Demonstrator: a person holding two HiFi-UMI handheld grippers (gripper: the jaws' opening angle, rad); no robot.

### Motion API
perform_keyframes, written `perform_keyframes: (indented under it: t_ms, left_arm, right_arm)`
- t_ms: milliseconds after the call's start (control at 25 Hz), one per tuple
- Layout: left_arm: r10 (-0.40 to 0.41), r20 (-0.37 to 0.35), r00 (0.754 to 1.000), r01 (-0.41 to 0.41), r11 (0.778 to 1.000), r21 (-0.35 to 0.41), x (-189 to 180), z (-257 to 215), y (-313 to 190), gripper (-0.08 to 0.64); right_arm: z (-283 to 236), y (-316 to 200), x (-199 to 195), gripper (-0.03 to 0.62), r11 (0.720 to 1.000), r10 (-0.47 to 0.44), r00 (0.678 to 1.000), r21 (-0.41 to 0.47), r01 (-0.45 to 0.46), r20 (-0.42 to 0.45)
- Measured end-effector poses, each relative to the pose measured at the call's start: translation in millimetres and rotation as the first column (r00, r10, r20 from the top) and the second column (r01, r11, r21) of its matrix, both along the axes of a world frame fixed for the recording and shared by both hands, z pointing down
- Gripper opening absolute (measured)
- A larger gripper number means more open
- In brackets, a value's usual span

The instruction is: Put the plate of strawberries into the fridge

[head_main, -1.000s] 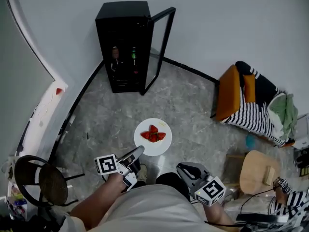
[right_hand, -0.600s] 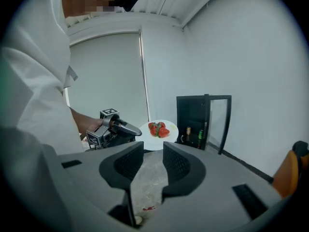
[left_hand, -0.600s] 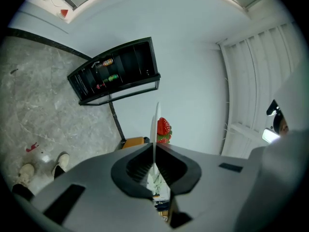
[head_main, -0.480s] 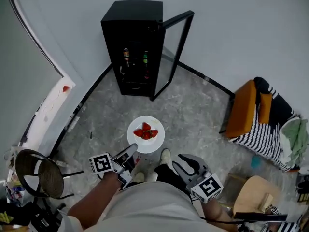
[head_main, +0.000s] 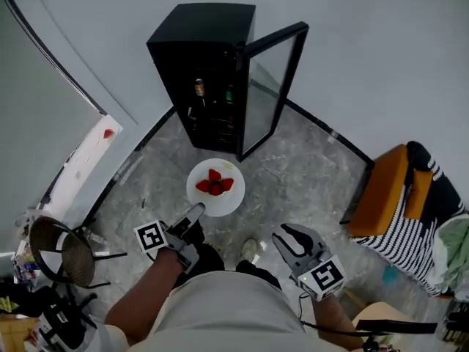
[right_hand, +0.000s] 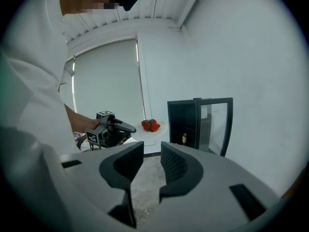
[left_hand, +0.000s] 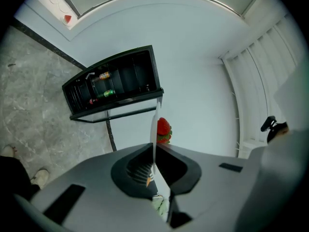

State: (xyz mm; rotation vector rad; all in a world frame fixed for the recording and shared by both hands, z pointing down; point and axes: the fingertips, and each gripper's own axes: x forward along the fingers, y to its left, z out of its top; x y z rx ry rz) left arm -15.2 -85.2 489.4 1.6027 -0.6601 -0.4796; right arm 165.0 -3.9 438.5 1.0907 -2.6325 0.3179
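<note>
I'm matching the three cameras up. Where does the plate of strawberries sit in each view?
Head view: plate of strawberries at centre, in front of the fridge, left gripper pinching its near rim.
Left gripper view: edge-on, a thin white line rising between the fingers, centre.
Right gripper view: small, just left of centre, beside the fridge.
Shared landmark: the black fridge, glass door open, in all three.

Head view steeply down on grey stone floor, left gripper view close along its jaws, tilted, right gripper view level, farther back, all three share black glass-door fridge and round white plate of strawberries.
</note>
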Motion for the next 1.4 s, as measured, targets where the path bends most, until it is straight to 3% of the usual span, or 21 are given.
perform_keyframes:
  t_ms: [400,600,920,1400]
  left_arm:
    - [-0.126,-0.008,0.992,0.126,0.992,-0.018,-12,26,-129,0.025]
    - [-0.142,0.071,0.987,0.143,0.990,-0.013,-41,59,-225,0.025]
    - [-0.134,0.110,0.985,0.139,0.990,-0.036,-57,111,-377,0.025]
    - [-0.122,0.163,0.979,0.145,0.980,-0.138,-64,214,-518,0.025]
  right_arm:
    - [6,-89,0,0.121,0.999,-0.035,0.999,-0.005,0.035,-0.015]
    - [1,-154,-2,0.121,0.999,0.039,0.998,-0.021,-0.040,-0.039]
    - [-11,-256,-20,0.121,0.989,0.132,0.989,-0.052,-0.136,-0.068]
    - [-1,-315,-18,0.120,0.940,0.294,0.944,-0.134,-0.314,-0.151]
